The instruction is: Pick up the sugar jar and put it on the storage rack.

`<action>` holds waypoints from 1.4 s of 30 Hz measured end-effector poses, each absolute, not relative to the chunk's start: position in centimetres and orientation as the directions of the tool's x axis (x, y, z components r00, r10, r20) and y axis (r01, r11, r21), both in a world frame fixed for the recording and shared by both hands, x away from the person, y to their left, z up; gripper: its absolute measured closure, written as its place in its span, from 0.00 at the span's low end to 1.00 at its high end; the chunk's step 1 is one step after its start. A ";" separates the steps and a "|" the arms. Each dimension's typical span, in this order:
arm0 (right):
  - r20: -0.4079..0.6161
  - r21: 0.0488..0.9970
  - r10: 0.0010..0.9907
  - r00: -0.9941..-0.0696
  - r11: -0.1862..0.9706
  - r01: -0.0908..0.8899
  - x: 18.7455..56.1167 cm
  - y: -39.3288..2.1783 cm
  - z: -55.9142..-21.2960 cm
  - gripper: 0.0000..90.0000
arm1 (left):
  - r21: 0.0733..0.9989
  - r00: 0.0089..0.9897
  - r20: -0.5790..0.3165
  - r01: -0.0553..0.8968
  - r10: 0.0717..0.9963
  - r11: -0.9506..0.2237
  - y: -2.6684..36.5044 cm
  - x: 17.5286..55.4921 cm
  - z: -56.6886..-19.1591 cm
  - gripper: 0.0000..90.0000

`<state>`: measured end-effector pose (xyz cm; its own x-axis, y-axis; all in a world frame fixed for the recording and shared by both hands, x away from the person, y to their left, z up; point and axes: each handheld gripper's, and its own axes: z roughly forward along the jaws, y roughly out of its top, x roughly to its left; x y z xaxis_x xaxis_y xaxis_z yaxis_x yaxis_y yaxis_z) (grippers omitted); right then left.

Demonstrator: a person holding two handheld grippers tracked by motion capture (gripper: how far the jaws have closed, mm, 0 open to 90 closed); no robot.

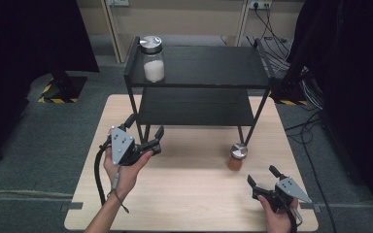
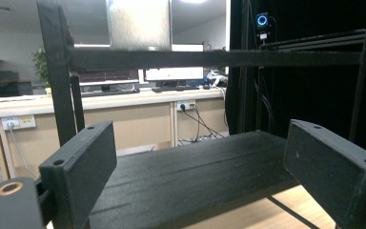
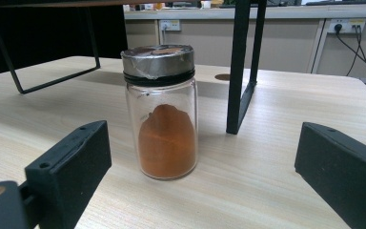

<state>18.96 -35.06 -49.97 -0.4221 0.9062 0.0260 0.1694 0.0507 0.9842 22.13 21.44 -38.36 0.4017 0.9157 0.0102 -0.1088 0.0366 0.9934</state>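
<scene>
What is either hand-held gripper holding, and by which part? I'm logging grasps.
Nothing. The left hand-held gripper is open by the rack; the right hand-held gripper is open, short of the orange jar.

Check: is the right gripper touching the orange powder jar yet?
Apart. In the right gripper view, the jar stands on the table ahead of the right gripper, with bare wood showing between it and both open jaws.

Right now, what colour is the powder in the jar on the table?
Orange-brown powder in the jar, clearest in the right gripper view.

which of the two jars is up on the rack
The jar of white powder, at the left end of the black rack's top shelf. The jar of orange powder stands on the table beside a rack leg.
</scene>
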 end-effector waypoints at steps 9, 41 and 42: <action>0.027 0.984 0.906 -0.423 0.049 0.169 19.0 -35.1 -50.0 0.06 | 0.998 0.406 0.007 -0.067 0.914 0.022 21.6 21.9 -40.3 0.11; 0.022 0.984 0.905 -0.425 0.054 0.167 19.0 -35.1 -50.0 0.06 | 0.992 0.404 -0.055 0.125 0.913 0.004 22.9 21.4 -46.6 0.12; 0.022 0.985 0.905 -0.425 0.054 0.167 19.0 -35.1 -50.0 0.06 | 0.991 0.405 -0.053 0.132 0.913 -0.001 22.9 21.3 -46.7 0.12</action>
<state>18.95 -35.05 -49.99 -0.4249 0.9050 0.0223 0.1667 0.0541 0.9845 21.33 22.92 -46.73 0.4051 0.9127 -0.0531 0.1317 -0.0008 0.9913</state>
